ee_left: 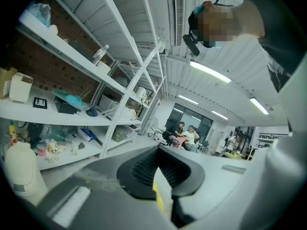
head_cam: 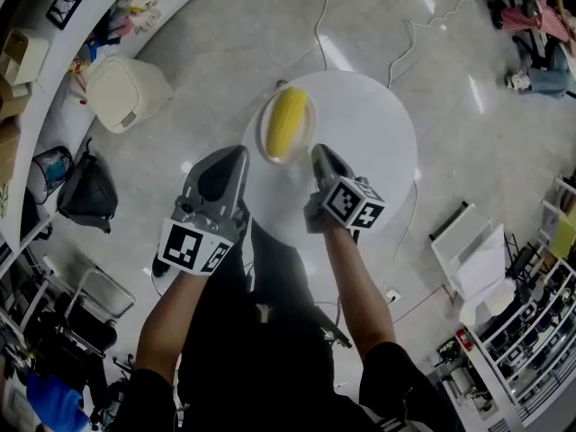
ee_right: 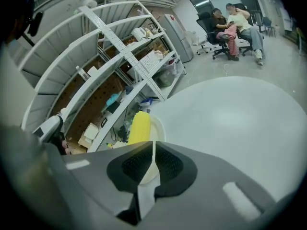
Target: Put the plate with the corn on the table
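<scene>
Two grippers reach forward over the near-left side of a round white counter [head_cam: 369, 142]. On that side of the counter, close to its rim, sits a pale plate [head_cam: 266, 144] with a yellow corn [head_cam: 288, 122] cob lying lengthwise in it. Whether the plate rests on the counter or is held just above it cannot be told.

The right gripper [head_cam: 319, 154] is over the counter's near part, its tip touching the plate's edge. In the right gripper view its jaws are closed down on the plate's cream rim, with the cob just beyond them and the bare counter top spreading away to the right.

The left gripper [head_cam: 236, 156] is just off the counter's left rim, near the plate but apart from it. In the left gripper view its jaws are pressed together with nothing caught in them, and they point up toward white shelving [ee_left: 110, 80] and ceiling lights.

On the floor left of the counter stand a cream lidded bin [head_cam: 126, 91] and a black bag [head_cam: 88, 192]. Far beyond the counter, two people sit on office chairs [ee_right: 230, 20].
</scene>
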Available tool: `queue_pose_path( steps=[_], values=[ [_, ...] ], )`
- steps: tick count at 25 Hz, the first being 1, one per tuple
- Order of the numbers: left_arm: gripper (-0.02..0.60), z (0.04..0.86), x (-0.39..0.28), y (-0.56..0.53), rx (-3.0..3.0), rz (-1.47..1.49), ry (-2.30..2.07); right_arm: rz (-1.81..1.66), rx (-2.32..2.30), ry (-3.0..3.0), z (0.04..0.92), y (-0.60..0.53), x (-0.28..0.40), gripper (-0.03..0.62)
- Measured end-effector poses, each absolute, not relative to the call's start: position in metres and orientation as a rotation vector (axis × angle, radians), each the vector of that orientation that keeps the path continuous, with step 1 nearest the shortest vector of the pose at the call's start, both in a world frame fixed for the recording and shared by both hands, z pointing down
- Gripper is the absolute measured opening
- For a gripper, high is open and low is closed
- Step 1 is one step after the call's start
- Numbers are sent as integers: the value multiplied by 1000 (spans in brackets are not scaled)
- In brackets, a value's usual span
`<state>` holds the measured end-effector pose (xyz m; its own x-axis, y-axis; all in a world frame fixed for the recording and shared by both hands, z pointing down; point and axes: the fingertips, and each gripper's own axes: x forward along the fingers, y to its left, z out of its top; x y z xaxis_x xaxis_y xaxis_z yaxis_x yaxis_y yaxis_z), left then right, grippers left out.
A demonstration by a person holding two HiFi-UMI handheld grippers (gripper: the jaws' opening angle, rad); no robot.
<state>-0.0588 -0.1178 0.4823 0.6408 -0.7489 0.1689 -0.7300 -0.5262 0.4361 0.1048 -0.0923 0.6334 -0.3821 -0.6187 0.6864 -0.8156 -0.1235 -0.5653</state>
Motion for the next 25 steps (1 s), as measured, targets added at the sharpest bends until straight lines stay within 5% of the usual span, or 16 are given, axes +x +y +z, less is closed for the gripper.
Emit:
queue_pose_path(
  steps=[25],
  values=[
    [5,378,-56,-98,2436,-118,-1234,1441,1705,-2037,513,-73,82,9]
  ],
)
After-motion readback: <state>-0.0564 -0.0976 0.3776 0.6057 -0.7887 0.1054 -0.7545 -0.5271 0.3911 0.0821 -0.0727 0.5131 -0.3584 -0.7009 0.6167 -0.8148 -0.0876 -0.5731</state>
